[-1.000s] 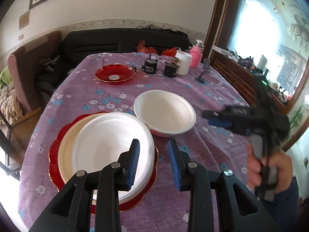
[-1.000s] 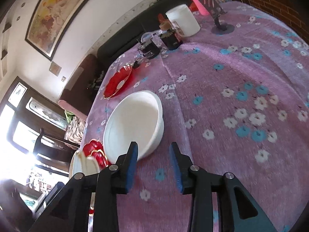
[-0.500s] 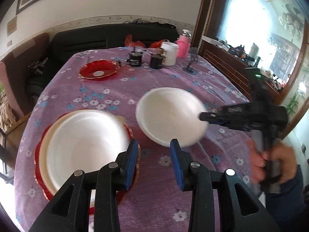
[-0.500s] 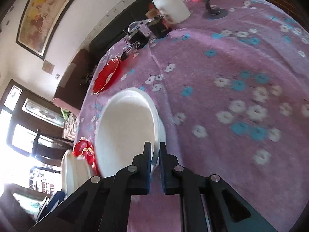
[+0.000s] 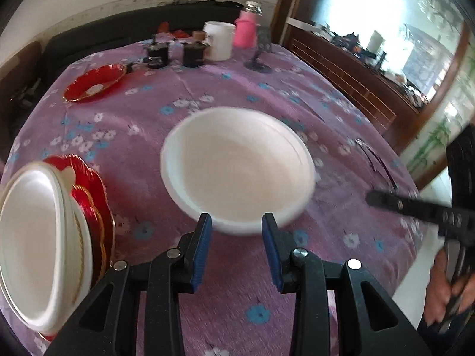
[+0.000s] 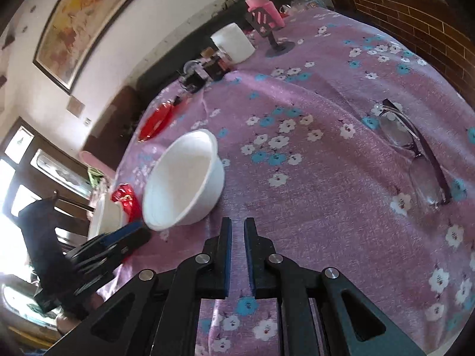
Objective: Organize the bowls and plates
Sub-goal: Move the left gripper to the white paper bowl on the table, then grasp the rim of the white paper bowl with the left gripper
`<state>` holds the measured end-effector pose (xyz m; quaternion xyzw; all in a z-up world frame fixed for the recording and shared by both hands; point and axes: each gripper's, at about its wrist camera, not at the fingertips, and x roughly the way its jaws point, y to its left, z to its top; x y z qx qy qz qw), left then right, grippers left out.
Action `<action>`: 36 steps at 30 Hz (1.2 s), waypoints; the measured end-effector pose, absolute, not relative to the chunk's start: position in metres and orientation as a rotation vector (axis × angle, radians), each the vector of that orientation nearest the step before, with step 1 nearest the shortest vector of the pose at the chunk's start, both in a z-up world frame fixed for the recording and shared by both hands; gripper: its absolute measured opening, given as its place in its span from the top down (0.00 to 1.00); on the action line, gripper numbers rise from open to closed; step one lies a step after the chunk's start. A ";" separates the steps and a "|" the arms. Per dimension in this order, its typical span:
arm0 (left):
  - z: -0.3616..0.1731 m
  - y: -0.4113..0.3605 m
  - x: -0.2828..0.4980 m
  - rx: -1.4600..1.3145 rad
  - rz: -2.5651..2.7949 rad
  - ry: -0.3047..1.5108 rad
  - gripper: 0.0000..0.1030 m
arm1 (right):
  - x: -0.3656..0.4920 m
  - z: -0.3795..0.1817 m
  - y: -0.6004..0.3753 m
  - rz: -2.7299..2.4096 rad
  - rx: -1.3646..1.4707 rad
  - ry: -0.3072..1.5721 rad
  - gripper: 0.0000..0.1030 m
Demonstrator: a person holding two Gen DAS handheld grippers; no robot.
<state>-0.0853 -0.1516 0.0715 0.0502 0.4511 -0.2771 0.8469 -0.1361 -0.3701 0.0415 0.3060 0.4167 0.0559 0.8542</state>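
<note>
Your right gripper [image 6: 237, 237] has changed most. A second ago its jaws stood apart beside the white foam bowl [image 5: 237, 166]; half a second ago they were together at its rim. Now they are together on nothing, drawn off to the right, well apart from the bowl. The bowl stands free on the purple flowered tablecloth [image 5: 311, 103]; motion blur hides whether it has quite settled.

Your left gripper [image 5: 237, 243] has come over from the stack of white dishes on a red scalloped plate [image 5: 98, 195]. Its jaws are apart, with the bowl's near rim just at the tips and no pad pressing on it.

I judge the bowl is being handed to your left side, to go onto that stack at the near left.

The way there is short and bare cloth. The stack sits close to the table's left edge, so set the bowl down squarely. To the right lie folded spectacles [image 6: 415, 148], near your right gripper's path. The second red plate [image 5: 95, 83] and the white mug [image 5: 218, 40] stand far off.
</note>
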 end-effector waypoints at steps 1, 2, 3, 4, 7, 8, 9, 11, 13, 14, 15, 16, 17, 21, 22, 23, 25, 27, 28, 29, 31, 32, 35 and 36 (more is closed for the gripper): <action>0.077 -0.152 -0.081 0.112 -0.568 0.938 0.67 | -0.135 0.040 -0.370 0.123 0.649 0.879 0.90; 0.083 -0.151 -0.076 0.114 -0.552 0.921 0.67 | -0.132 0.039 -0.370 0.129 0.653 0.883 0.90; 0.089 -0.152 -0.068 0.120 -0.526 0.906 0.67 | -0.130 0.038 -0.368 0.130 0.660 0.886 0.90; 0.092 -0.153 -0.058 0.118 -0.498 0.907 0.67 | -0.127 0.037 -0.368 0.131 0.667 0.887 0.88; 0.089 -0.155 -0.029 0.069 -0.480 0.962 0.67 | -0.120 0.036 -0.365 0.143 0.694 0.881 0.75; 0.084 -0.157 -0.018 0.074 -0.455 0.991 0.67 | -0.117 0.037 -0.365 0.143 0.708 0.868 0.71; 0.077 -0.157 -0.008 0.049 -0.442 1.022 0.68 | -0.116 0.039 -0.364 0.146 0.714 0.860 0.69; 0.067 -0.157 0.004 0.025 -0.433 1.067 0.69 | -0.111 0.041 -0.361 0.152 0.719 0.850 0.65; 0.059 -0.155 0.009 -0.004 -0.418 1.093 0.71 | -0.105 0.042 -0.360 0.151 0.719 0.851 0.65; 0.054 -0.156 0.012 -0.013 -0.425 1.111 0.71 | -0.102 0.041 -0.359 0.151 0.719 0.855 0.64; 0.049 -0.156 0.014 -0.024 -0.427 1.127 0.75 | -0.099 0.040 -0.359 0.150 0.719 0.858 0.64; 0.045 -0.155 0.014 -0.038 -0.428 1.138 0.76 | -0.095 0.038 -0.358 0.147 0.721 0.863 0.64; 0.043 -0.155 0.014 -0.054 -0.439 1.146 0.76 | -0.091 0.036 -0.357 0.145 0.724 0.871 0.64; 0.062 -0.156 -0.006 -0.044 -0.478 1.069 0.78 | -0.084 0.033 -0.353 0.157 0.743 0.875 0.64; 0.072 -0.156 -0.011 -0.030 -0.481 1.038 0.78 | -0.083 0.033 -0.352 0.161 0.744 0.870 0.64; 0.081 -0.157 -0.015 -0.002 -0.467 1.000 0.77 | -0.081 0.034 -0.350 0.160 0.738 0.869 0.64; 0.088 -0.158 -0.014 0.035 -0.425 0.963 0.72 | -0.078 0.035 -0.348 0.158 0.729 0.870 0.63; 0.084 -0.157 -0.007 0.039 -0.397 0.988 0.70 | -0.075 0.034 -0.347 0.152 0.723 0.872 0.62; 0.079 -0.154 -0.003 0.040 -0.376 1.005 0.70 | -0.075 0.034 -0.347 0.149 0.723 0.872 0.62; 0.074 -0.153 0.001 0.035 -0.355 1.023 0.69 | -0.074 0.033 -0.346 0.151 0.724 0.872 0.62; 0.065 -0.149 0.009 0.010 -0.340 1.065 0.63 | -0.074 0.032 -0.346 0.151 0.721 0.875 0.62; 0.061 -0.149 0.011 0.004 -0.339 1.082 0.63 | -0.073 0.031 -0.346 0.145 0.721 0.877 0.62; 0.052 -0.155 0.012 0.008 -0.368 1.095 0.66 | -0.070 0.025 -0.347 0.136 0.725 0.885 0.62; 0.049 -0.157 0.011 0.011 -0.379 1.097 0.80 | -0.069 0.024 -0.348 0.132 0.727 0.883 0.62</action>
